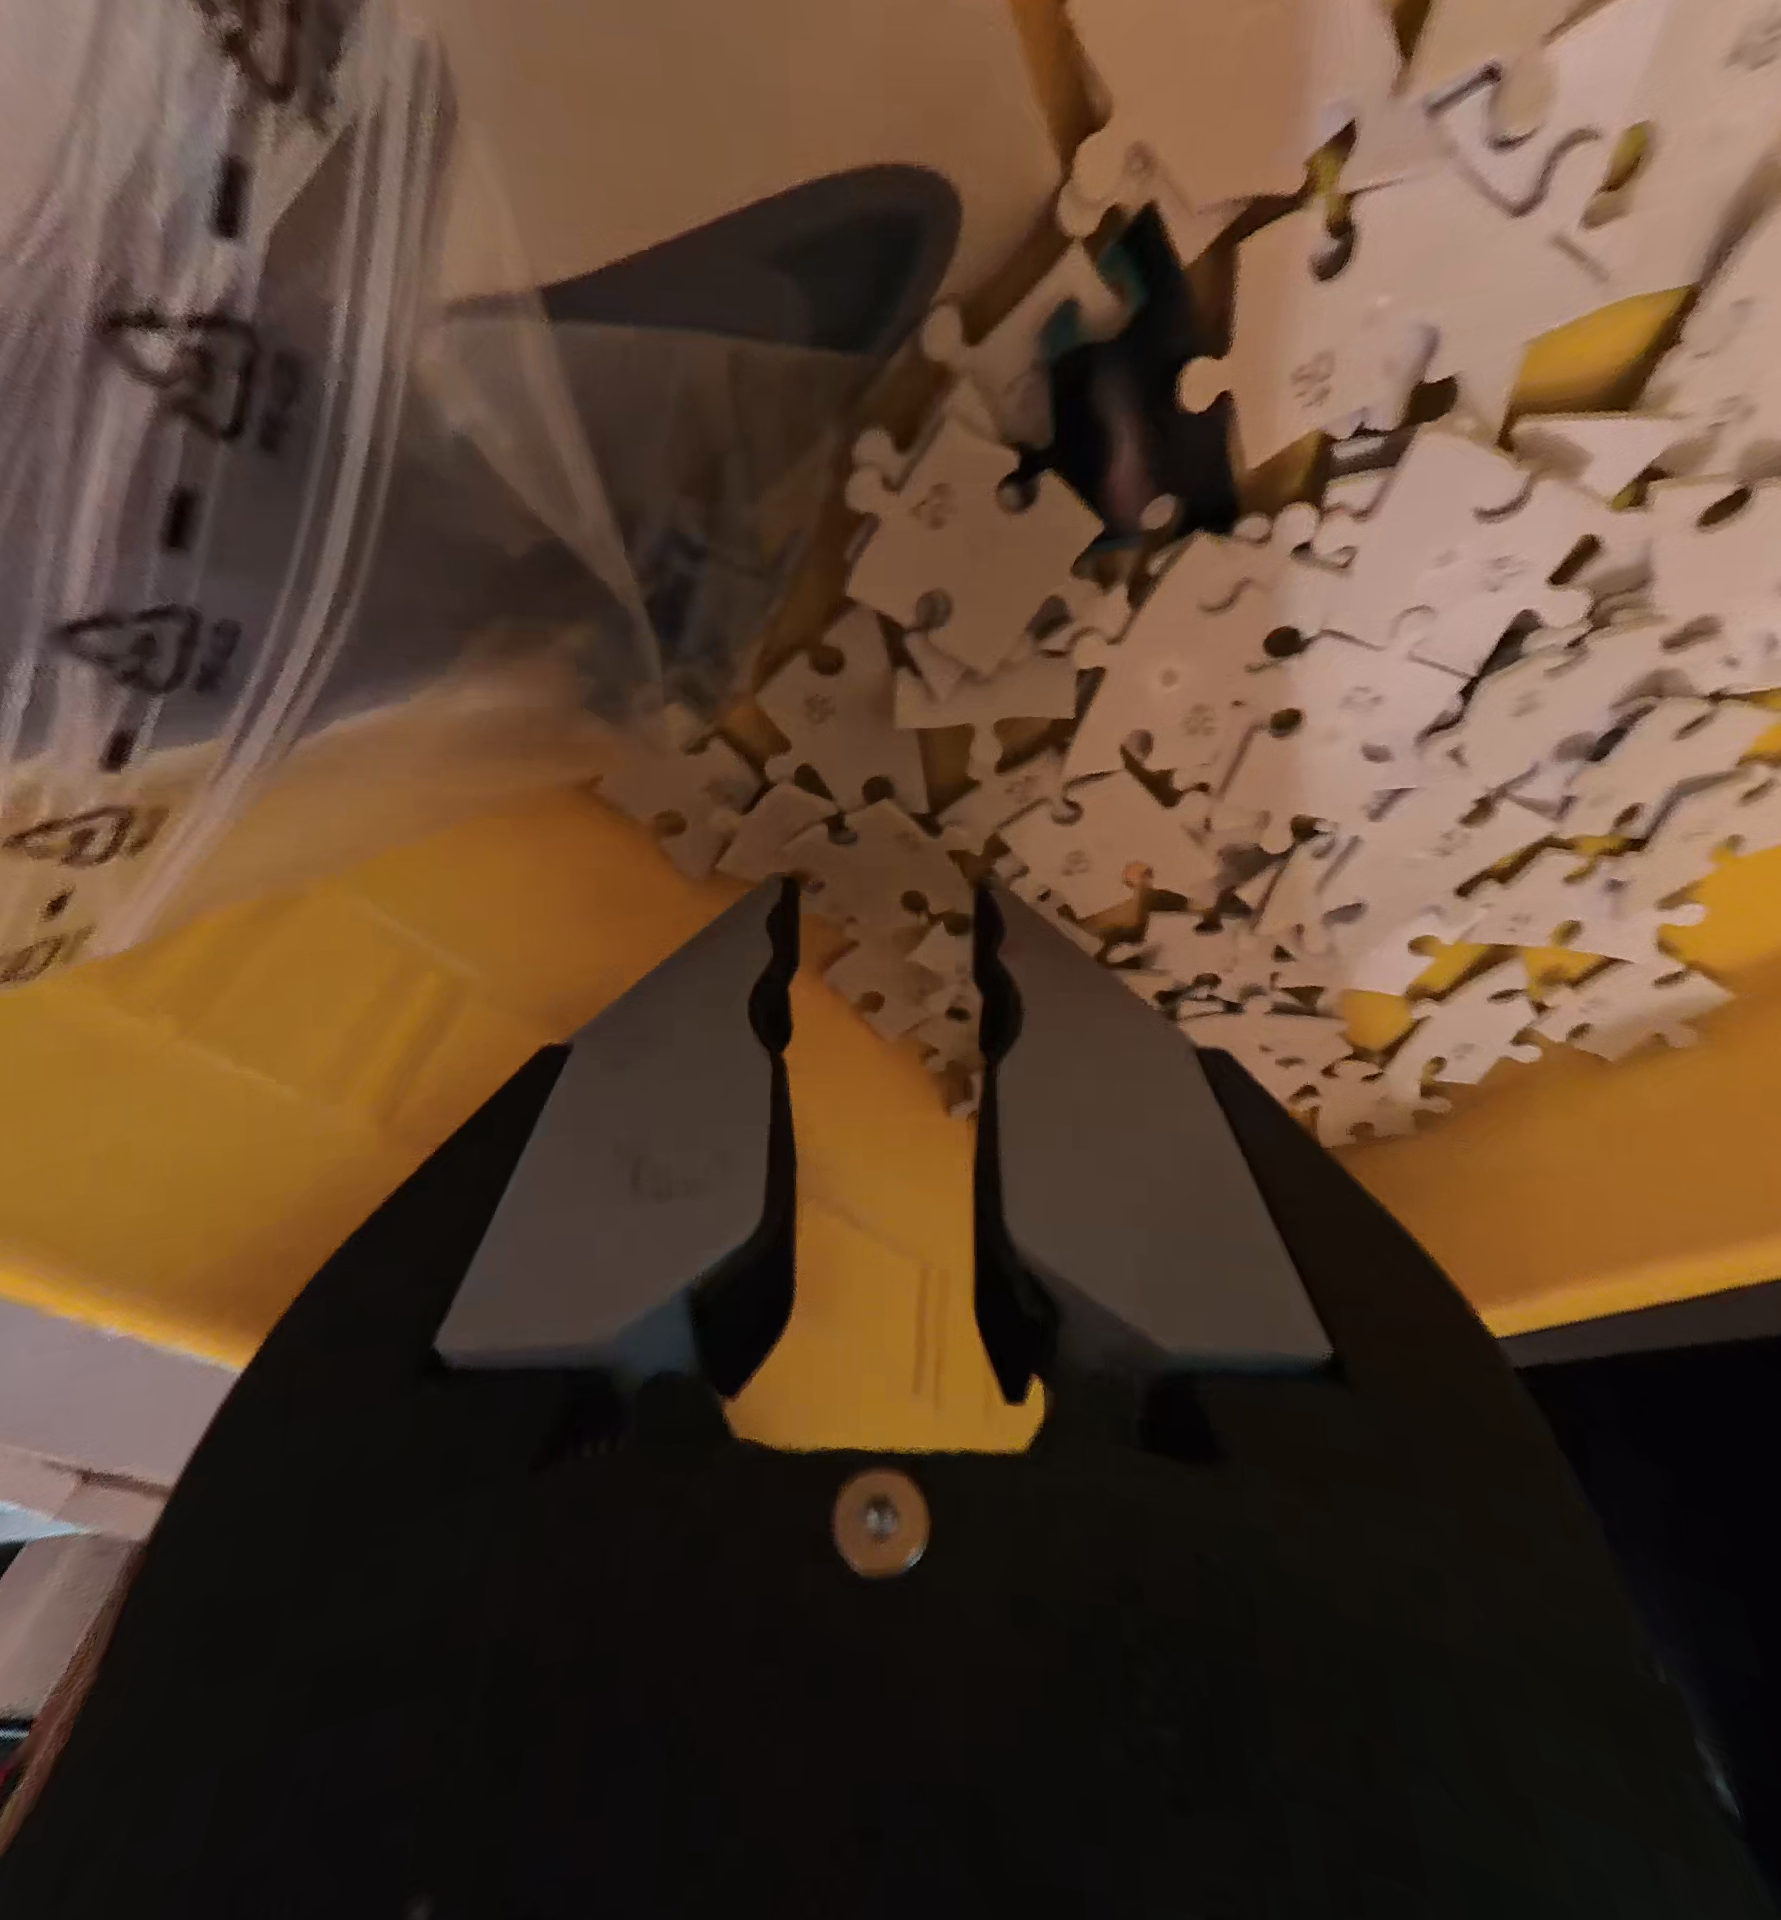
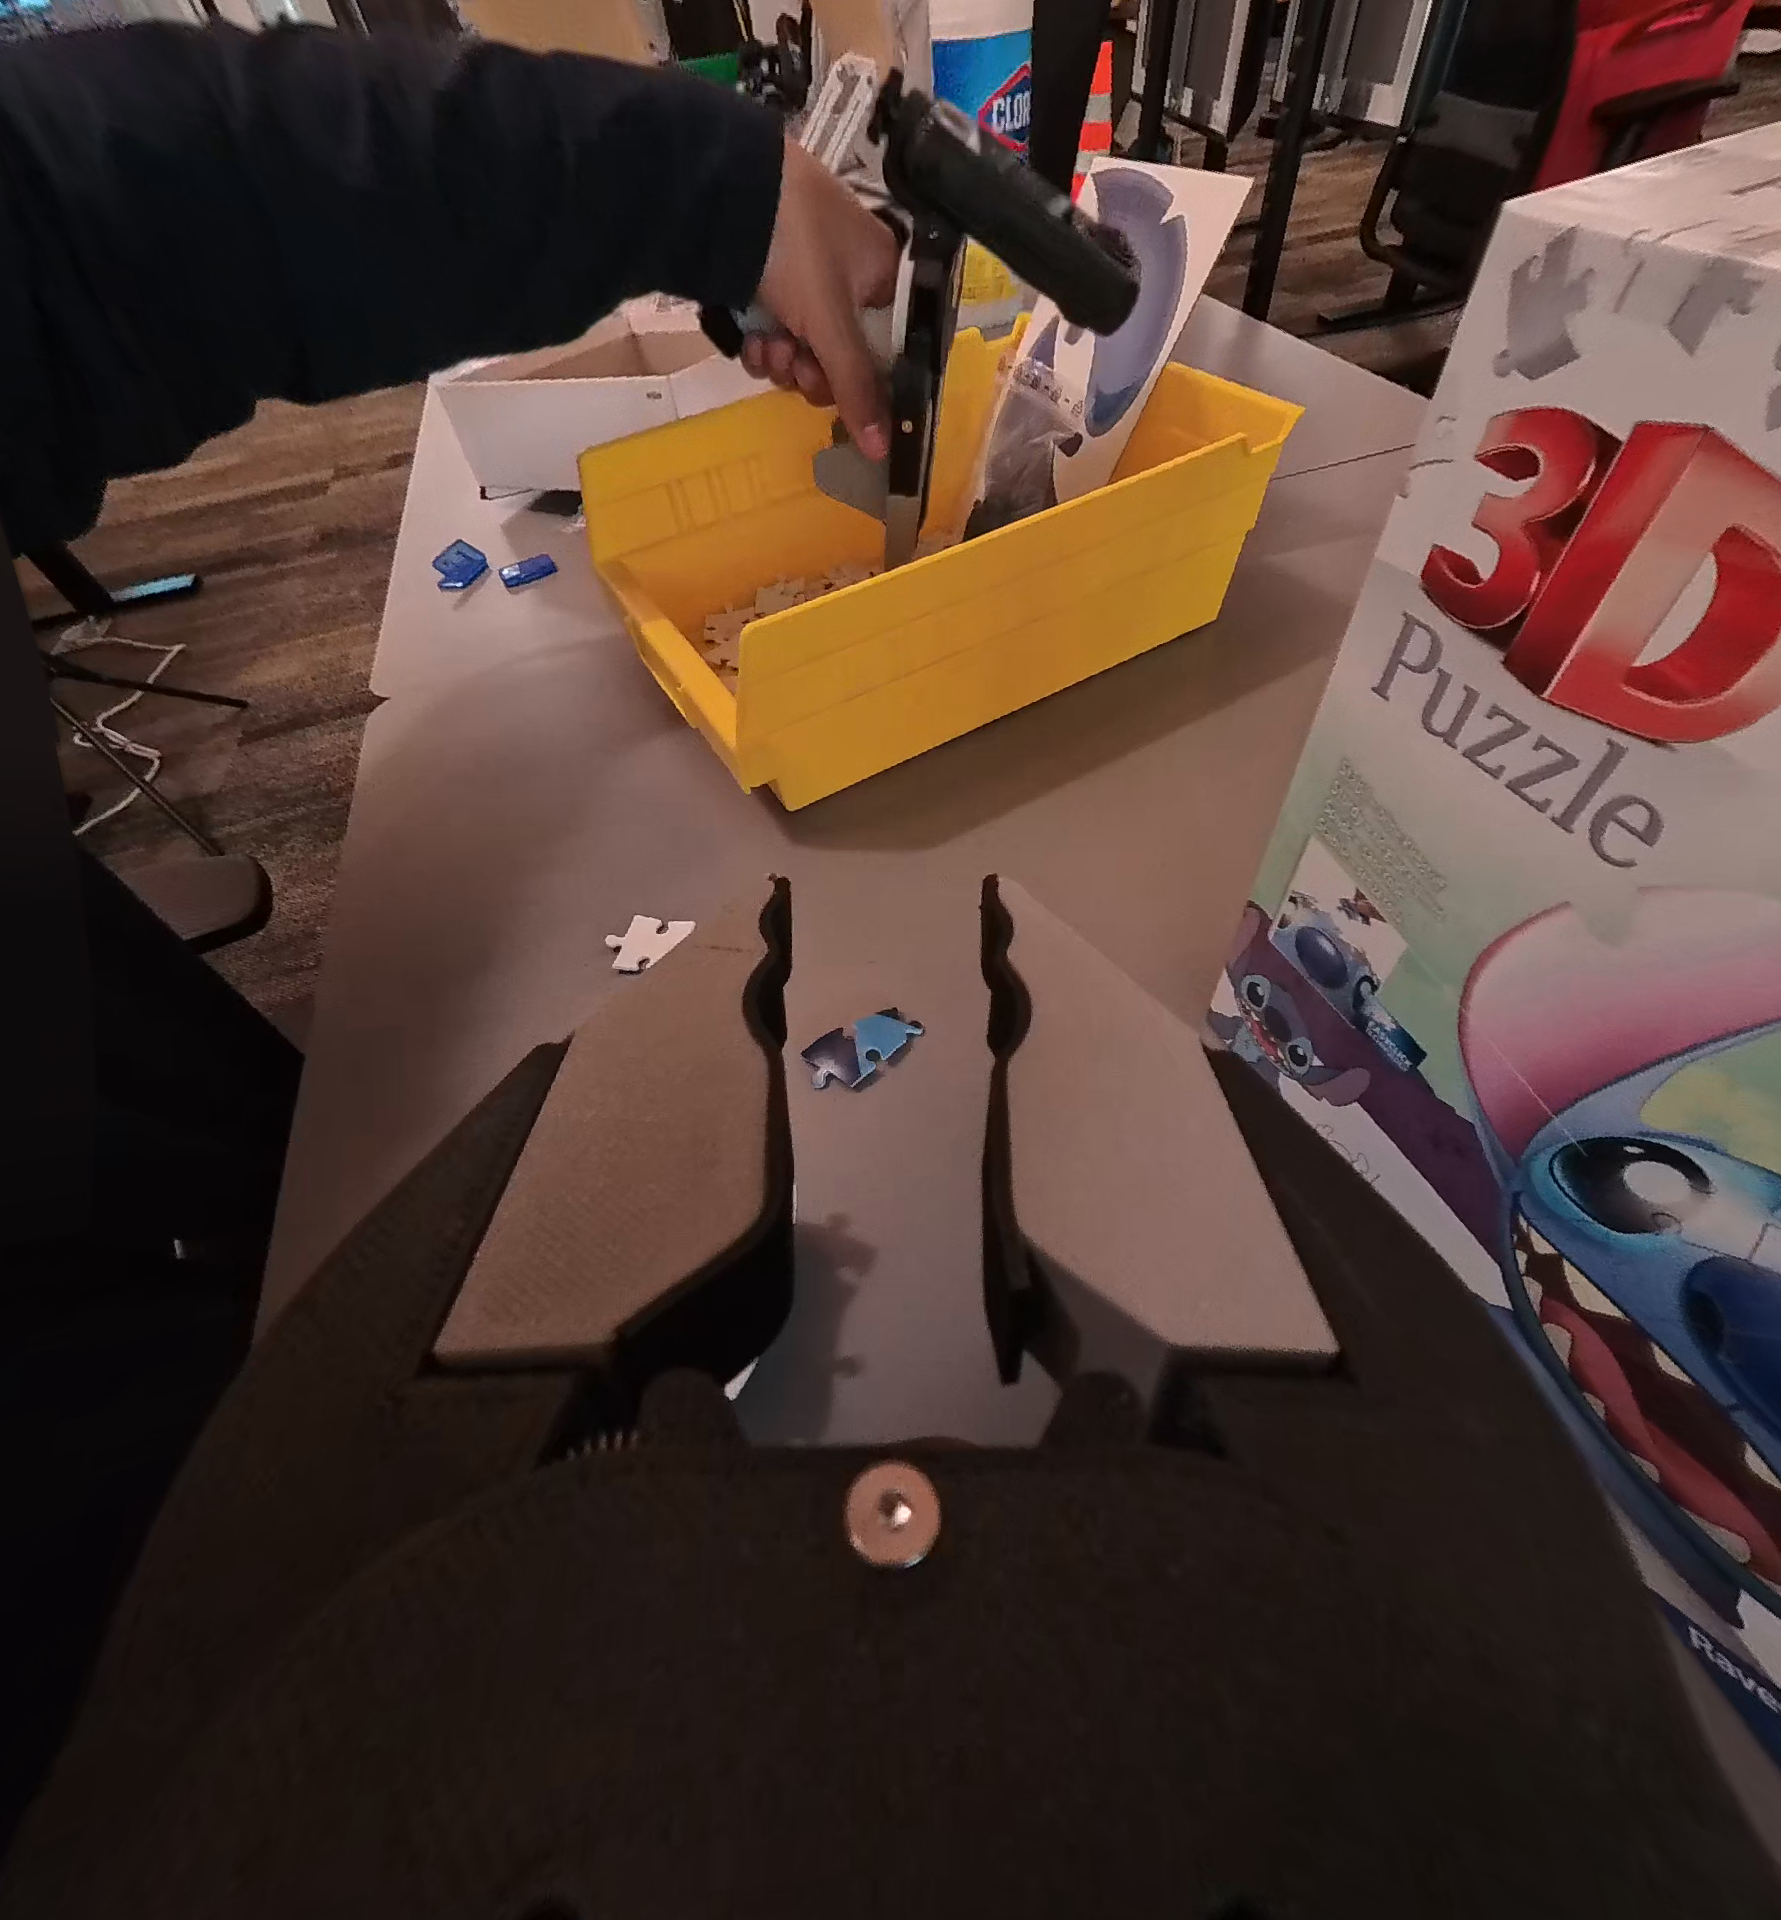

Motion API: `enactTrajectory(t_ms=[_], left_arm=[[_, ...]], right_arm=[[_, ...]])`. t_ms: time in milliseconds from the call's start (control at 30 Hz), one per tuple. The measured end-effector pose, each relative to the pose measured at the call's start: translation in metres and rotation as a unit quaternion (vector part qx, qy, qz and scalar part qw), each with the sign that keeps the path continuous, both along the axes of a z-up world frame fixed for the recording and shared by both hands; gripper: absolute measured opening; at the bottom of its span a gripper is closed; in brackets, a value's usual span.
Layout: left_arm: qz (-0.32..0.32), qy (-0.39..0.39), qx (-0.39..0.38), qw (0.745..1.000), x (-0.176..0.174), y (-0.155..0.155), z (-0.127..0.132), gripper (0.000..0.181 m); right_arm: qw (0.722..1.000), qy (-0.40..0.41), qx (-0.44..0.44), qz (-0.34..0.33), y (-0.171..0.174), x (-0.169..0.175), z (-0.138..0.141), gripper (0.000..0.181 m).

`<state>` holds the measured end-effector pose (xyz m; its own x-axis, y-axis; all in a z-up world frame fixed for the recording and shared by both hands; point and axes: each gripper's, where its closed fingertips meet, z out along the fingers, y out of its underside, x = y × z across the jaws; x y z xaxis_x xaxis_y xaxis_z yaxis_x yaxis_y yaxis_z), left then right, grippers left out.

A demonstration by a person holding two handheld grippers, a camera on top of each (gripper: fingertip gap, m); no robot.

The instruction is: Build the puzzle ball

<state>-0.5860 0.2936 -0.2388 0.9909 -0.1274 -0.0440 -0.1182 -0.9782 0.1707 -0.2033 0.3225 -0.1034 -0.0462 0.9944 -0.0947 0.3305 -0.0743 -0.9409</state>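
While the left gripper (image 1: 881,914) reaches down into the yellow bin (image 2: 969,665), the big puzzle box (image 2: 1592,831) stands at the right edge of the grey table (image 2: 574,790), just beside the right gripper (image 2: 884,894); it carries large red and grey lettering and a blue cartoon character, wording not copied. Bin sits farther along the table, well apart from the right gripper. A person's hand (image 2: 824,301) in a dark sleeve holds the left tool upright over it. Inside: a heap of loose puzzle pieces (image 1: 1281,675), nearly all pale back up, plus a clear plastic bag (image 1: 159,436) with dark printed marks and a printed card (image 2: 1125,312) leaning on the far wall. Left jaws stand apart, tips right at the near edge of the heap, nothing between them; pieces lie dead ahead and to the right. My read: picking from the bin is the step in hand, and the left arm is the nearer one. Right jaws also apart and empty, hovering low over the table. A blue piece (image 2: 862,1047) lies face up between its fingers, long axis slanting across the gap; a white piece (image 2: 647,940) lies just left of the left fingertip. Two small blue clips (image 2: 491,568) lie beside the bin. A blue-labelled canister (image 2: 985,94) stands behind, label not read.
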Motion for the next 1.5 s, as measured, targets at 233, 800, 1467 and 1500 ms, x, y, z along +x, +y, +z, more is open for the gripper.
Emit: enactTrajectory(t_ms=[233,800,1467,1500], left_arm=[[-0.015,-0.127,-0.004,0.992,0.054,0.001,0.004,0.028],[0.018,-0.007,0.032,0.999,-0.004,0.009,0.003,0.032],[-0.058,0.015,0.062,0.996,0.012,0.007,-0.004,0.000],[-0.061,0.009,0.065,0.996,0.017,0.005,-0.003,0.000]], right_arm=[[1.000,0.000,-0.001,-0.002,0.001,0.000,0.000,0.033],[1.000,0.000,0.005,-0.002,0.000,0.000,0.001,0.033],[1.000,0.003,0.010,0.001,-0.003,0.001,0.002,0.033],[1.000,0.002,0.009,0.001,-0.003,0.001,0.001,0.033]])
